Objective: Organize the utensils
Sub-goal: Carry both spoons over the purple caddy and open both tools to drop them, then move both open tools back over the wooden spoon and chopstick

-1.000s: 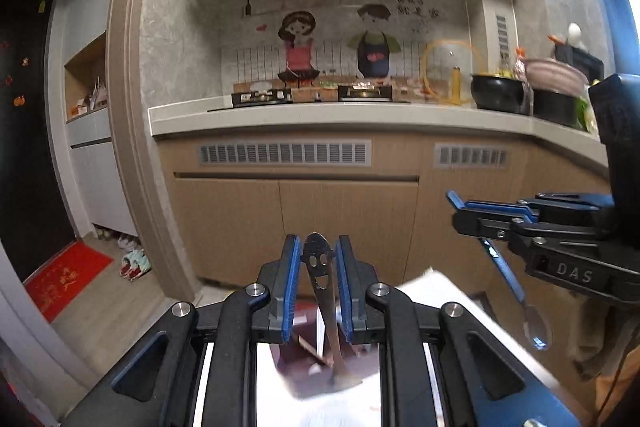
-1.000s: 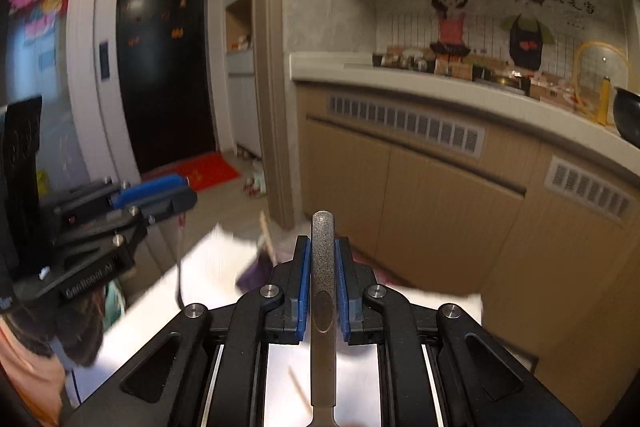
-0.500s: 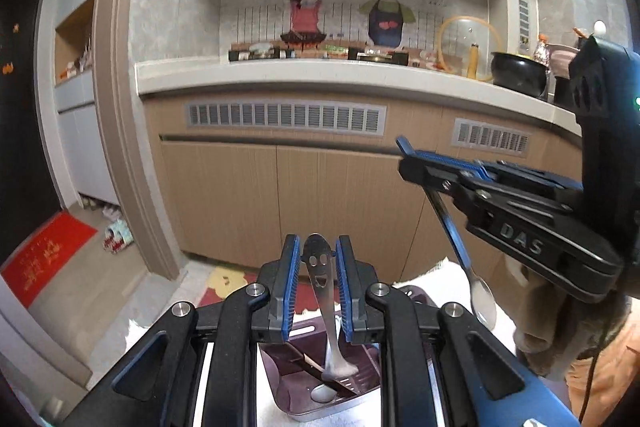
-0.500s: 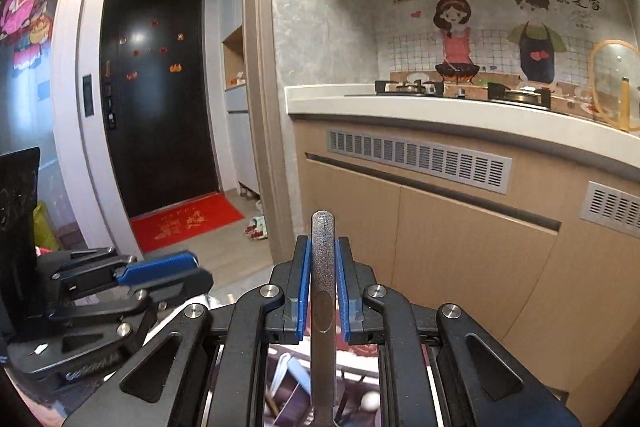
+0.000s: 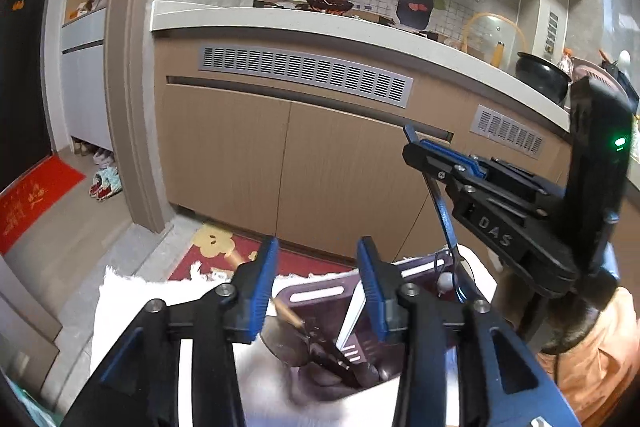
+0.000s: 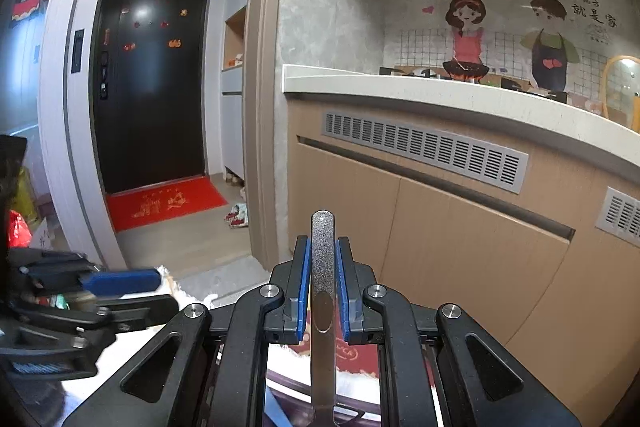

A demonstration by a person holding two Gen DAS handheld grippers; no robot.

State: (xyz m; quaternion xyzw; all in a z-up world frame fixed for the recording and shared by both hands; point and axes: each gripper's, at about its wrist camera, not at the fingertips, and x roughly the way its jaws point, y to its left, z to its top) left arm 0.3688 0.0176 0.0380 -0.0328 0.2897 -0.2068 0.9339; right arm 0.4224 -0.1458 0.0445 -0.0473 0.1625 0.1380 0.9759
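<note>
Blue-padded jaws of the left gripper point(image 5: 316, 283) stood spread and had just been opening, with nothing between them; beyond and below them lay a purple utensil tray point(image 5: 320, 297), slotted along its near wall, resting on a white cloth point(image 5: 128, 303) over the bench. Inside the tray a wooden-handled utensil point(image 5: 286, 315) leaned from the left, a white divider point(image 5: 352, 319) slanted across the middle, and darker pieces at the bottom were too blurred to tell apart.

To the right in the left wrist view, the right gripper point(image 5: 416, 143) reached in from the side, its black body stamped "DAS" in raised letters, a green light glowing on the upright black block behind it. A long-handled steel spoon point(image 5: 444, 223) hung from its jaws, pointing down toward the tray's right end; whether the bowl touched the tray could not be told.

In the right wrist view the jaws were pressed onto the spoon's flat, speckled metal handle point(image 6: 323, 267), which stood upright between the blue pads and ran down out of the picture. The left gripper showed at the lower left, blurred.

Behind, a cartoon wall picture point(image 6: 516, 39) of a girl and a boy in an apron carried Chinese writing, too small to read surely. A red doormat point(image 6: 164, 205) with gold characters lay before a black door point(image 6: 152, 75).
</note>
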